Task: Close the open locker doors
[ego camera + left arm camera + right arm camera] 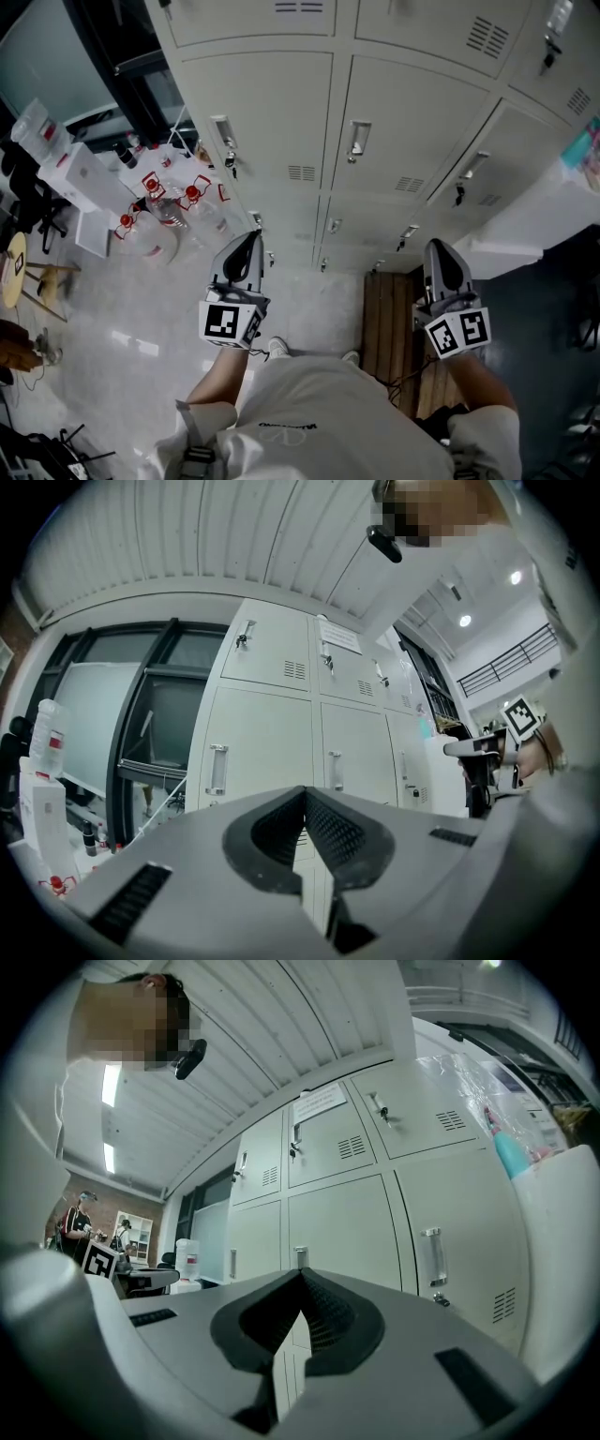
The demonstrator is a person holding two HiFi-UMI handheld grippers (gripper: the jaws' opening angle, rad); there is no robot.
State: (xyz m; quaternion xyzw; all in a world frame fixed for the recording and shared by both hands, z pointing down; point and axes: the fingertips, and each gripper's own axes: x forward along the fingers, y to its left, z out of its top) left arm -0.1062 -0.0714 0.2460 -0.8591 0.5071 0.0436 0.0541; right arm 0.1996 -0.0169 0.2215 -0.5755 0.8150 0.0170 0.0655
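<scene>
A bank of pale grey lockers (281, 122) fills the top of the head view, and every door that shows there lies flush with its frame. Each door carries a metal handle (223, 132). My left gripper (247, 238) is shut and empty, pointing at the lockers a short way off the lower doors. My right gripper (440, 247) is shut and empty too, level with the left and facing the right-hand column. In the left gripper view the jaws (305, 792) meet in front of closed doors (258, 742). In the right gripper view the jaws (300, 1273) meet before closed doors (347, 1222).
Several clear water jugs with red handles (159, 202) and white boxes (80, 178) stand on the floor at the left. A wooden pallet (386, 323) lies at the foot of the lockers between my arms. A white unit (544, 220) juts out at the right.
</scene>
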